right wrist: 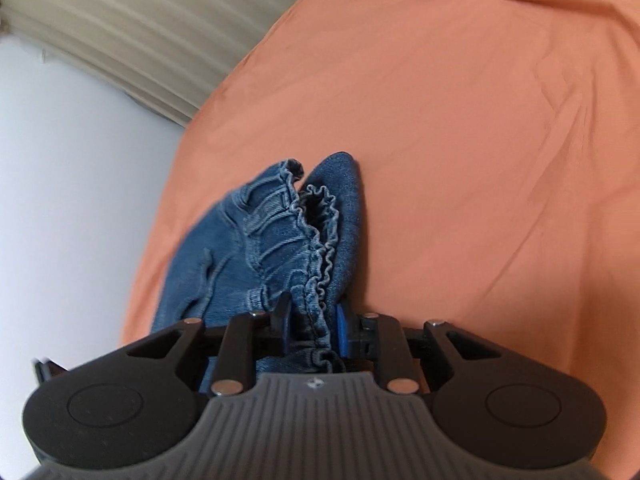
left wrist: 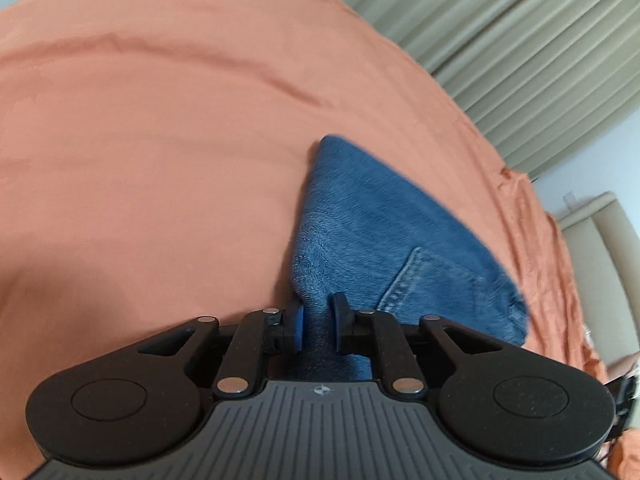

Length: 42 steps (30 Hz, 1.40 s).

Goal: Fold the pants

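Blue denim pants (left wrist: 384, 236) lie bunched on the orange bed sheet (left wrist: 160, 140). In the left wrist view a back pocket with stitching shows, and my left gripper (left wrist: 318, 322) is shut on a fold of the denim. In the right wrist view the gathered elastic waistband of the pants (right wrist: 316, 248) runs between the pads, and my right gripper (right wrist: 312, 322) is shut on it. The rest of the pants spreads to the left of the waistband (right wrist: 224, 248). The legs are hidden.
The orange sheet (right wrist: 480, 160) covers the bed all around. Beige pleated curtains (left wrist: 500, 32) hang behind the bed, also in the right wrist view (right wrist: 140, 20). A white wall (right wrist: 60, 200) lies beyond the bed edge. A beige headboard (left wrist: 600, 248) stands at the right.
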### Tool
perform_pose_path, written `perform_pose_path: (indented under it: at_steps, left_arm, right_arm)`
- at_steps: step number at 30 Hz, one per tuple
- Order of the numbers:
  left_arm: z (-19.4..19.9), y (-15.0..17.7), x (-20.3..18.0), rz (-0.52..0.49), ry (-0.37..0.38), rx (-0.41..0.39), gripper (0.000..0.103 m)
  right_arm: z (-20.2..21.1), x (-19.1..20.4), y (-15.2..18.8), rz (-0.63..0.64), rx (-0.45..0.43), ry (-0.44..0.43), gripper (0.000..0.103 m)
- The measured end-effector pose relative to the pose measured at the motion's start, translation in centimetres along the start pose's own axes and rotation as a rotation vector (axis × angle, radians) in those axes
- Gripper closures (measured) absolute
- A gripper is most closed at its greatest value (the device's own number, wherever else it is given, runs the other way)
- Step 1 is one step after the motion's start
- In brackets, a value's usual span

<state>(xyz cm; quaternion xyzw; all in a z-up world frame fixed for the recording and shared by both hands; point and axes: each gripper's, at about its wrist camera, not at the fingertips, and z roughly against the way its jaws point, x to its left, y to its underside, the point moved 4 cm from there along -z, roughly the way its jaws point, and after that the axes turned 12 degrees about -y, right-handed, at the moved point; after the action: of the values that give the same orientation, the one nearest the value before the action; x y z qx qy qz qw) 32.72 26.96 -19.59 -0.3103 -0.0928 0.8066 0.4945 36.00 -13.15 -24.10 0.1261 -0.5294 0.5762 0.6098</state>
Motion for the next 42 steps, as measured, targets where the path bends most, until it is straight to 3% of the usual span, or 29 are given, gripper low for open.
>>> perform_pose_path:
  at_steps: [5, 8, 12, 14, 23, 26, 27, 29, 33, 35, 36, 37, 42]
  left_arm:
    - [0.2, 0.0, 0.6, -0.007, -0.025, 0.011, 0.08]
    - [1.2, 0.3, 0.0, -0.044, -0.079, 0.005, 0.074]
    - [3.7, 1.8, -0.4, -0.105, -0.167, -0.01, 0.064]
    - [4.9, 3.0, -0.5, -0.138, -0.204, -0.007, 0.058]
    - [9.5, 6.9, -0.8, -0.246, -0.402, 0.057, 0.058]
    - [11.9, 7.8, -2.2, -0.285, -0.422, -0.011, 0.06]
    - [12.9, 8.1, -2.9, -0.298, -0.406, -0.045, 0.06]
    - [15.2, 9.0, -4.6, -0.341, -0.378, -0.13, 0.057]
    - [19.7, 11.1, -8.2, -0.386, -0.423, -0.319, 0.053]
    - [21.8, 12.3, -9.8, -0.374, -0.439, -0.427, 0.046]
    - [22.8, 12.9, -10.4, -0.369, -0.439, -0.469, 0.034]
    - [23.6, 13.5, -11.2, -0.361, -0.444, -0.506, 0.03]
    - [25.5, 16.6, -13.7, -0.371, -0.48, -0.582, 0.029]
  right_arm:
    - [-1.6, 0.6, 0.2, 0.041, 0.013, 0.091, 0.084]
    - [-1.8, 1.3, -0.1, 0.075, 0.027, 0.132, 0.08]
    - [-0.2, 3.3, 0.8, 0.234, 0.027, 0.232, 0.064]
    - [0.8, 4.1, 1.6, 0.298, 0.034, 0.264, 0.063]
    - [7.3, 5.9, 3.7, 0.346, 0.002, 0.289, 0.058]
    - [9.2, 7.8, 4.5, 0.4, -0.027, 0.286, 0.054]
    - [10.1, 8.6, 4.9, 0.43, -0.045, 0.284, 0.045]
    - [11.7, 10.6, 5.8, 0.498, -0.084, 0.271, 0.039]
    - [13.9, 14.0, 8.1, 0.582, -0.112, 0.268, 0.029]
    - [14.9, 15.7, 9.5, 0.62, -0.135, 0.26, 0.024]
    - [15.4, 16.5, 10.3, 0.644, -0.147, 0.248, 0.023]
    - [15.8, 17.3, 11.1, 0.668, -0.153, 0.237, 0.023]
    - [17.3, 19.3, 14.6, 0.693, -0.162, 0.225, 0.023]
